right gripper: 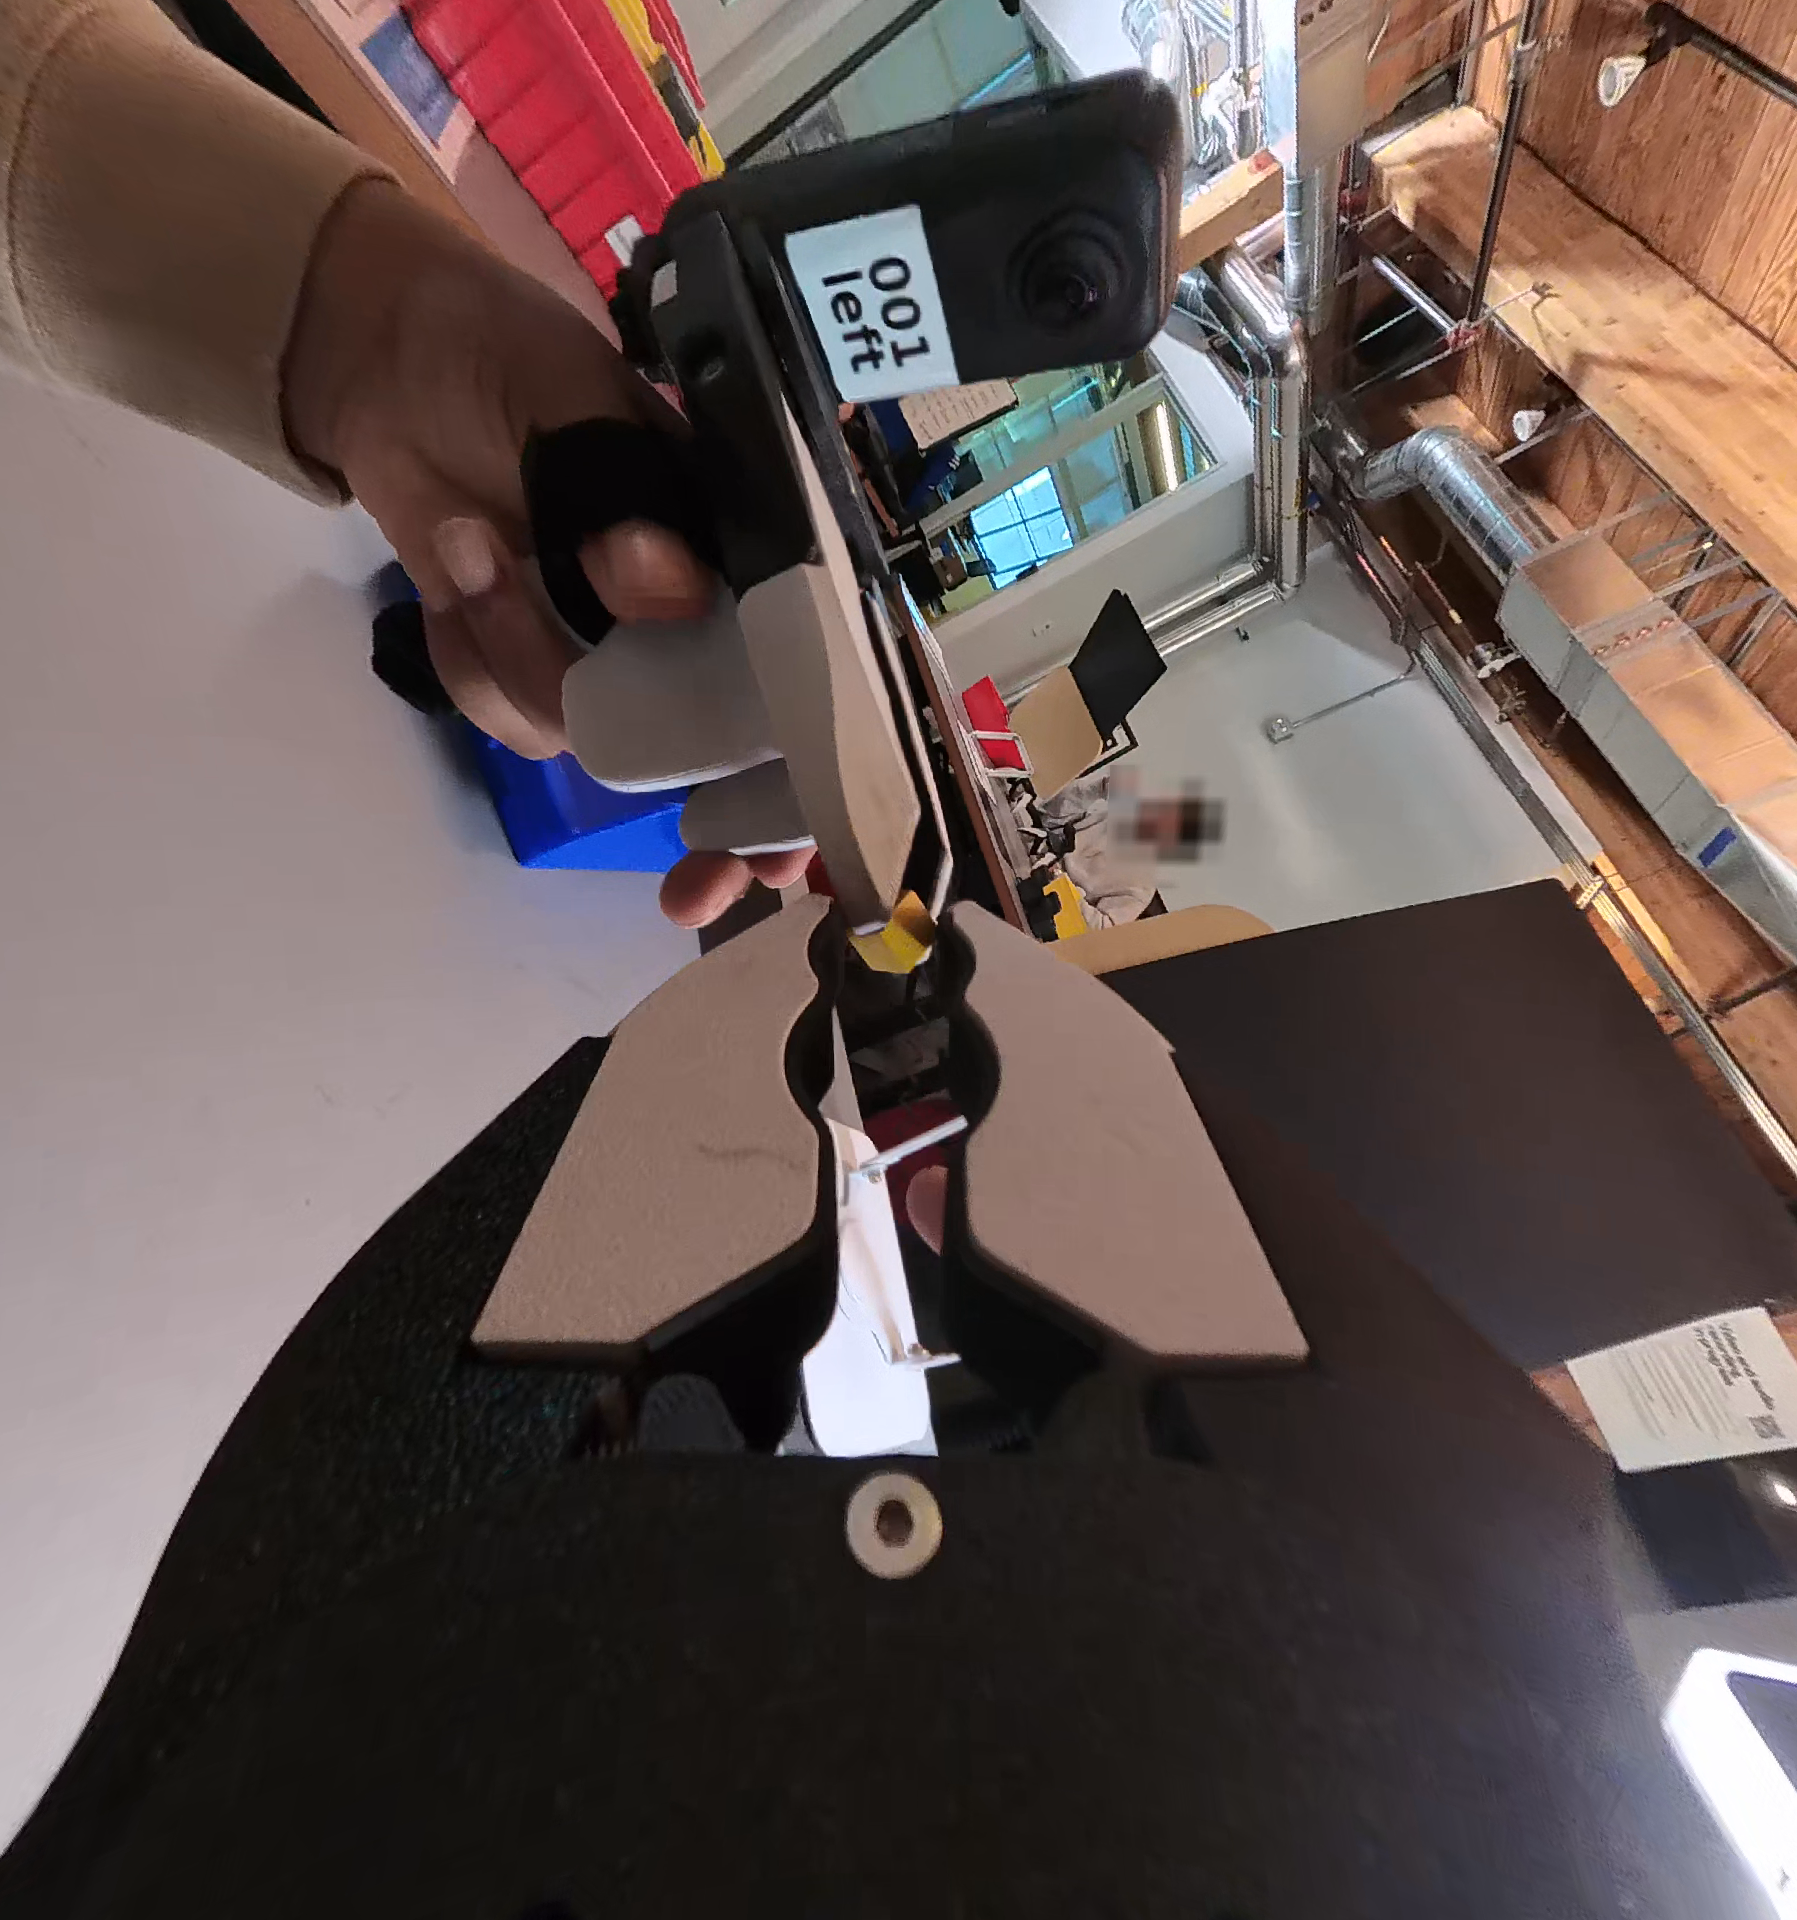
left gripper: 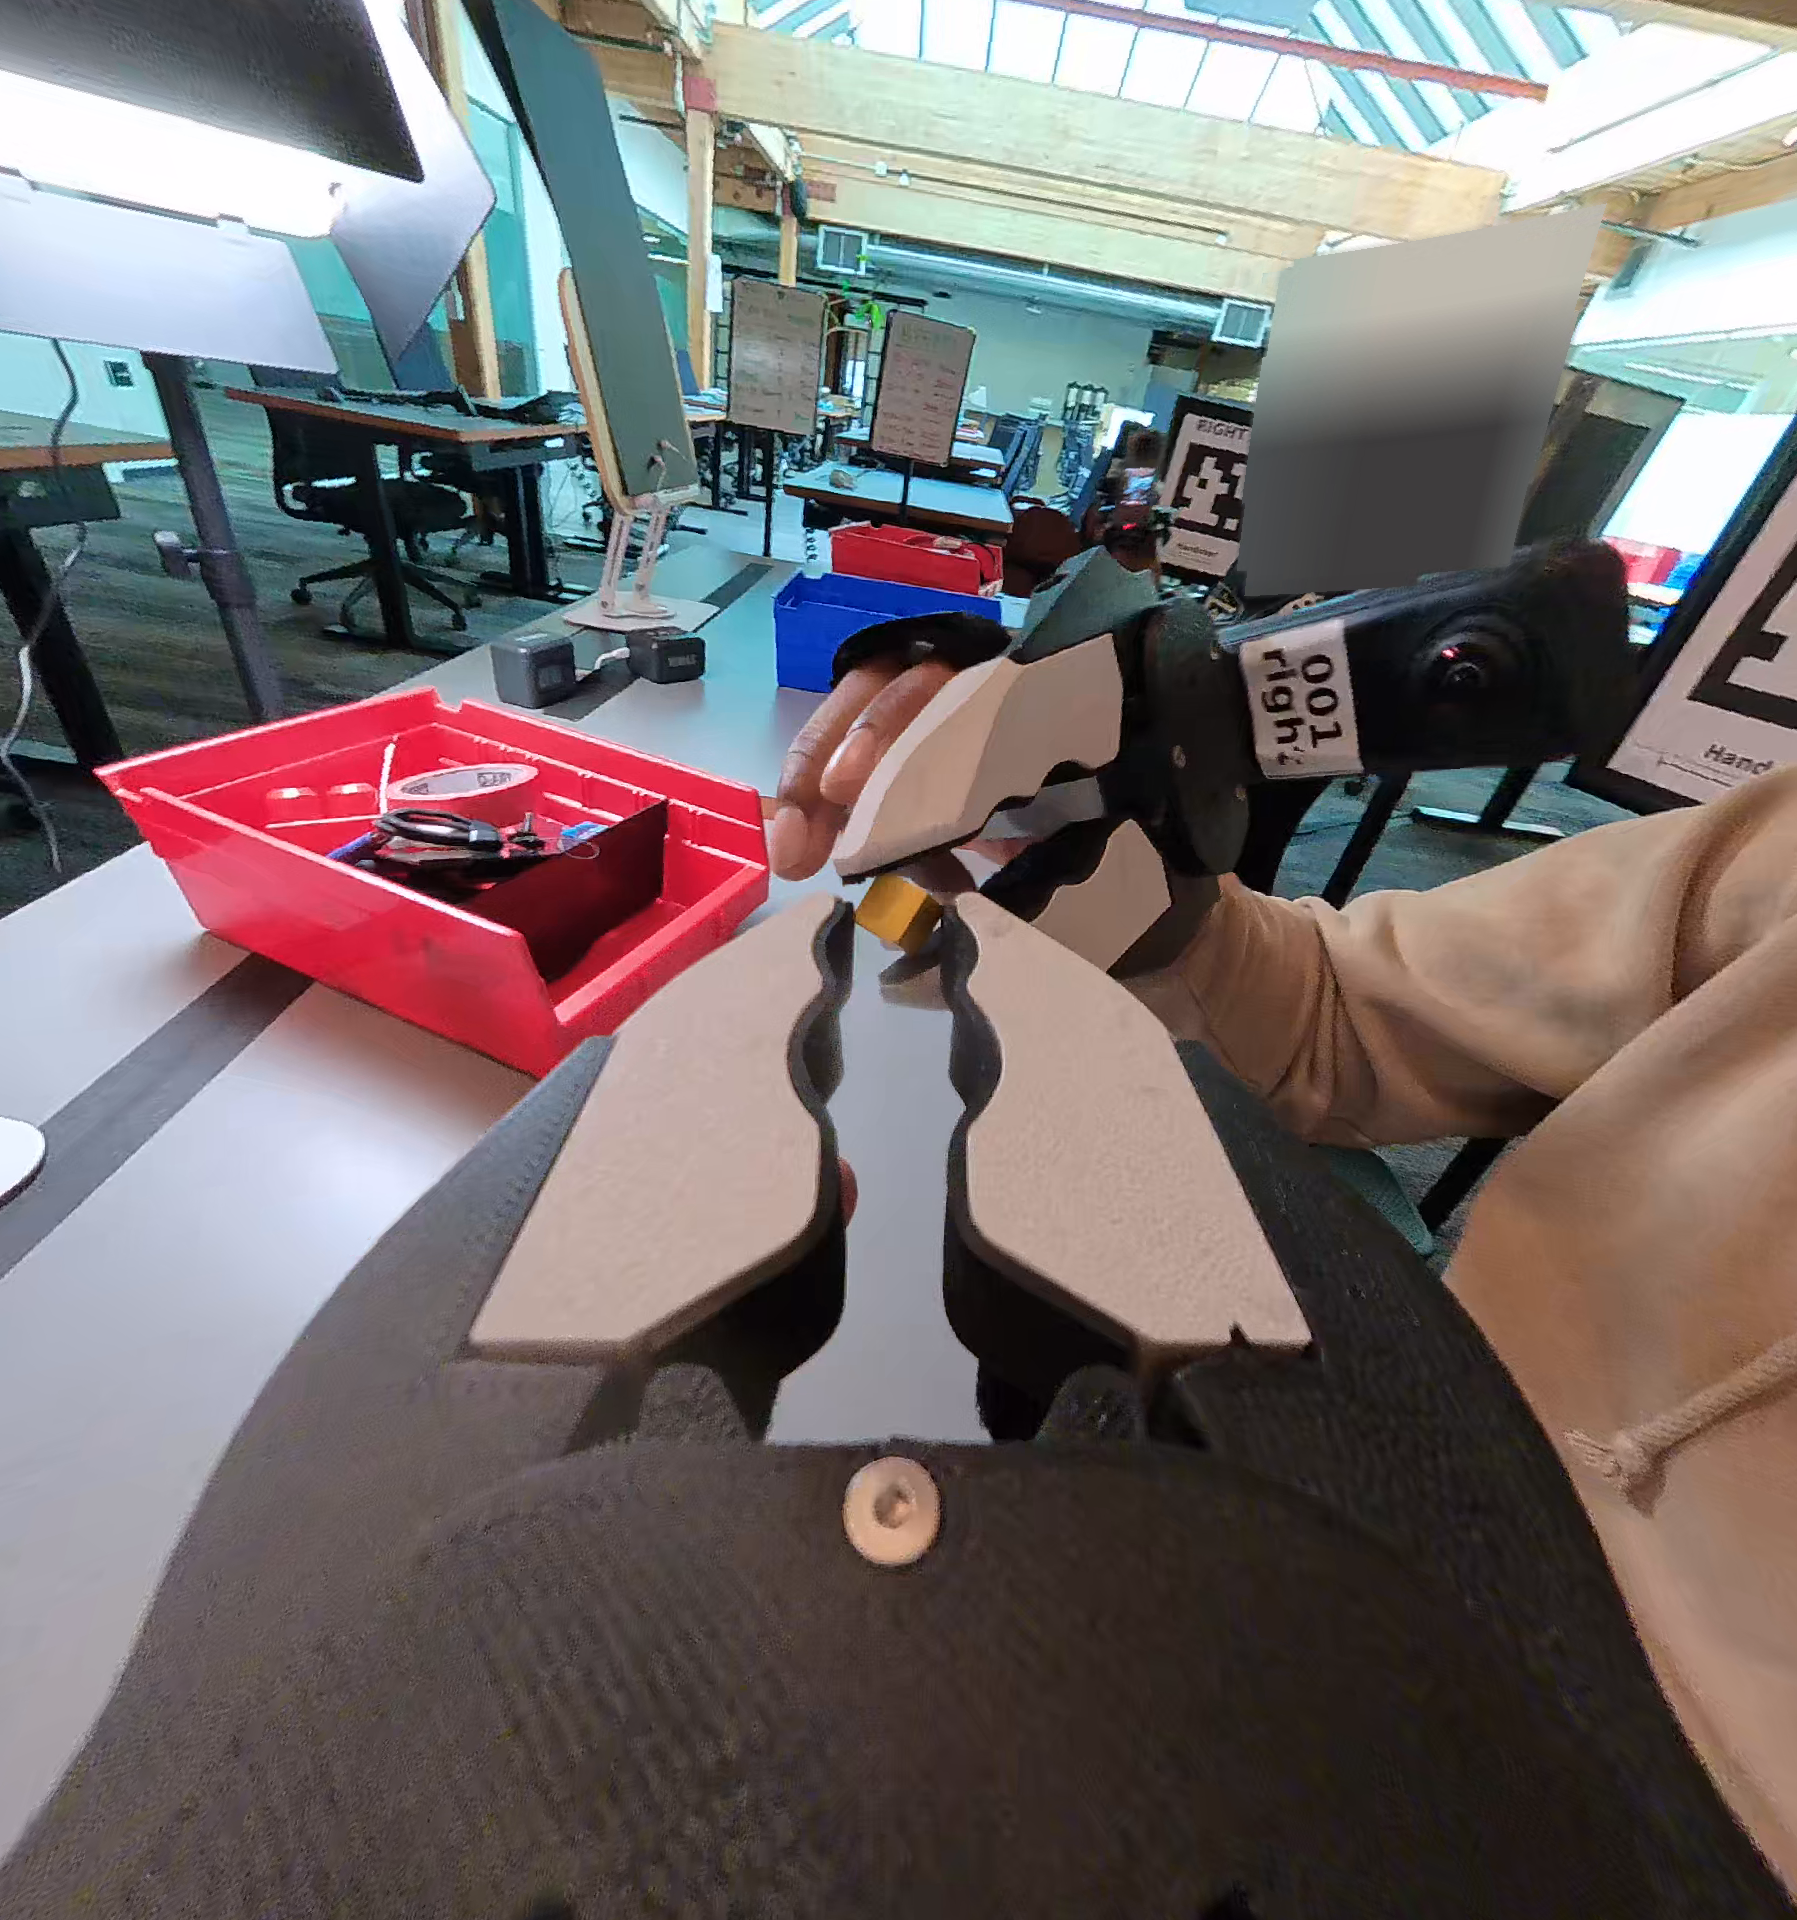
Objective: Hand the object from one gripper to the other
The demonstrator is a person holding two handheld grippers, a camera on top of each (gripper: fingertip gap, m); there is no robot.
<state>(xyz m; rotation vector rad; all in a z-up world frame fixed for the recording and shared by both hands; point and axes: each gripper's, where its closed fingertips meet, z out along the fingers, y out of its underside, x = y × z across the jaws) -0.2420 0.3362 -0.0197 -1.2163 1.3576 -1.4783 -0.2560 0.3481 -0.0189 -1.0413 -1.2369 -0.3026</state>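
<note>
We see a long grey desk (left gripper: 94, 1455) in an open workshop, crossed by a dark stripe, with 2 hand-held grippers meeting just above it. On the desk sits a red bin (left gripper: 437, 935) holding a roll of tape (left gripper: 468, 790), a black divider and small oddments; farther back stand a blue bin (left gripper: 832, 634) and a second red bin (left gripper: 904, 556). A person in a tan sleeve (left gripper: 1496, 987) reaches in from the right of the left wrist view. The left hand-held gripper (left gripper: 899, 914) fills the foreground there, its 2 grey fingers set a narrow gap apart, tips on either side of a small yellow block (left gripper: 899, 920). The right hand-held gripper (left gripper: 909, 883) comes in from the upper right, tilted down, its tips converging on the same block. In the right wrist view, the right hand-held gripper (right gripper: 894, 940) shows its fingers parted by a narrow gap with the yellow block (right gripper: 889, 940) between the tips, and the left hand-held gripper (right gripper: 899, 904), seen edge-on, descends onto the block from above. We can see both pairs of tips at the block, which hangs in the air above the desk; we cannot tell from either view which hand-held gripper actually bears its weight, or whether both do.
</note>
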